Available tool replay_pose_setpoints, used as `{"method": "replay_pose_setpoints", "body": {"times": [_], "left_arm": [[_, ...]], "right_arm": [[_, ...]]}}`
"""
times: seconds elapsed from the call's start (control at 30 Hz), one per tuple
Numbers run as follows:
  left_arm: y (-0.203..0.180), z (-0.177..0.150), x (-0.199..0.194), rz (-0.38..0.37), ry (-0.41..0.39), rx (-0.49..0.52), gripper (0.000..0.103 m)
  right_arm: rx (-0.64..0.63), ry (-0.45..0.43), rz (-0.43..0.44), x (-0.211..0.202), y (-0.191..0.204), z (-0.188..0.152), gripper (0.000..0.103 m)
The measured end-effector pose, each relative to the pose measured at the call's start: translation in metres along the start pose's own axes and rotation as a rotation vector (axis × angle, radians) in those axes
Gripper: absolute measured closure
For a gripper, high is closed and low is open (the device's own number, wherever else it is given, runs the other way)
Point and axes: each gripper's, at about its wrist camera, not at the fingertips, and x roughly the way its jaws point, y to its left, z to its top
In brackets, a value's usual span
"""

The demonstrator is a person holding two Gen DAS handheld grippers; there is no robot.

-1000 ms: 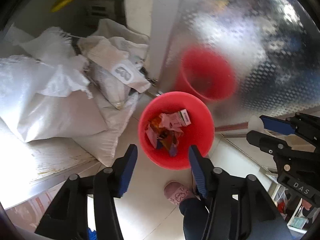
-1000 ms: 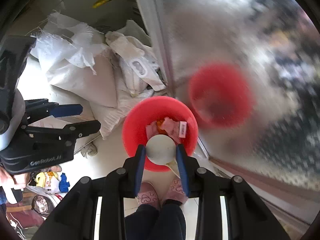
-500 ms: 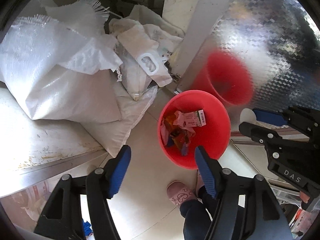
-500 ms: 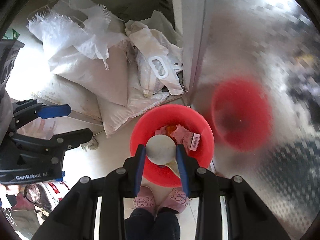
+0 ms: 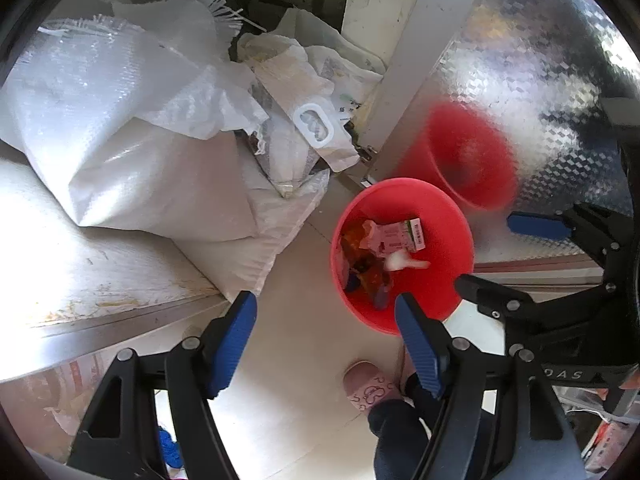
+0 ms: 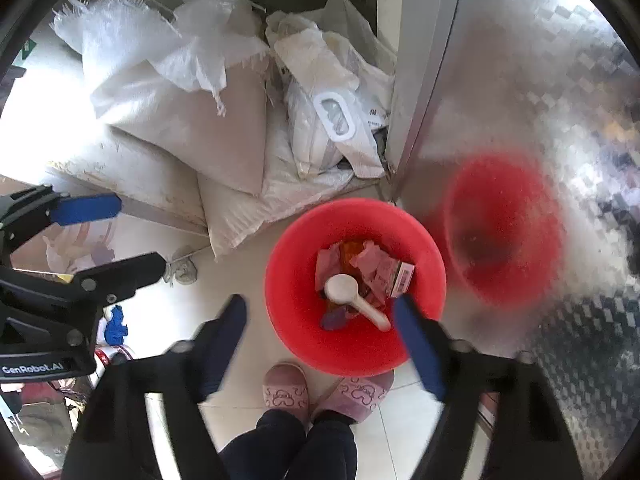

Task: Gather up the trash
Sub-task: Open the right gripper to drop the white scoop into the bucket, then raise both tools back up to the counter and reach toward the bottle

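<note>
A red bin (image 6: 420,236) (image 5: 452,216) stands on the pale floor, holding pink and orange wrappers (image 6: 376,268) (image 5: 394,236). A white plastic spoon (image 6: 352,296) (image 5: 402,262) is inside the bin, blurred in the left wrist view, clear of both grippers. My right gripper (image 6: 320,316) points down over the bin's near rim; its jaws are opening, blurred, with nothing between them. My left gripper (image 5: 326,316) hangs over the floor left of the bin, jaws opening and empty. Each gripper shows at the edge of the other's view.
White woven sacks (image 6: 180,112) and a bag with a plastic handle (image 6: 334,120) pile up behind the bin. A shiny embossed metal panel (image 6: 520,80) on the right mirrors the bin. A person's pink slippers (image 6: 286,386) stand just in front of the bin.
The right gripper held the white spoon over the bin; its jaws have sprung apart and the spoon is now down in the bin. The left gripper's jaws have widened and it shifted left.
</note>
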Motion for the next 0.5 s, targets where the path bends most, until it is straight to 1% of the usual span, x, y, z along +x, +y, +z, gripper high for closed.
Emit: {"method": "replay_pose_setpoints", "body": {"times": [0.07, 0.1, 0.13, 0.17, 0.2, 0.33, 0.43, 0.5], "left_arm": [[0.000, -0.004, -0.002, 0.000, 0.004, 0.000, 0.033], [-0.001, -0.006, -0.003, -0.004, 0.005, -0.003, 0.031], [-0.002, -0.008, -0.005, -0.007, 0.006, -0.005, 0.028], [-0.002, -0.009, -0.007, -0.006, 0.004, -0.006, 0.022], [-0.002, -0.011, -0.010, -0.002, 0.002, -0.006, 0.021], [-0.006, -0.019, -0.023, 0.010, -0.002, -0.006, 0.021], [-0.008, -0.024, -0.036, 0.025, -0.008, -0.005, 0.020], [-0.010, -0.027, -0.049, 0.045, -0.015, -0.009, 0.018]], "right_arm": [[-0.005, 0.002, -0.009, -0.003, 0.002, -0.002, 0.023], [-0.011, -0.006, -0.019, -0.005, 0.003, -0.003, 0.019], [-0.020, -0.015, -0.031, -0.009, 0.004, -0.005, 0.014], [-0.030, -0.023, -0.040, -0.011, 0.005, -0.006, 0.013], [-0.038, -0.027, -0.050, -0.013, 0.007, -0.007, 0.011], [-0.036, -0.021, -0.056, -0.024, 0.008, -0.011, 0.011], [-0.045, -0.032, -0.093, -0.036, 0.011, -0.015, 0.010], [-0.046, -0.030, -0.100, -0.044, 0.014, -0.017, 0.010]]}}
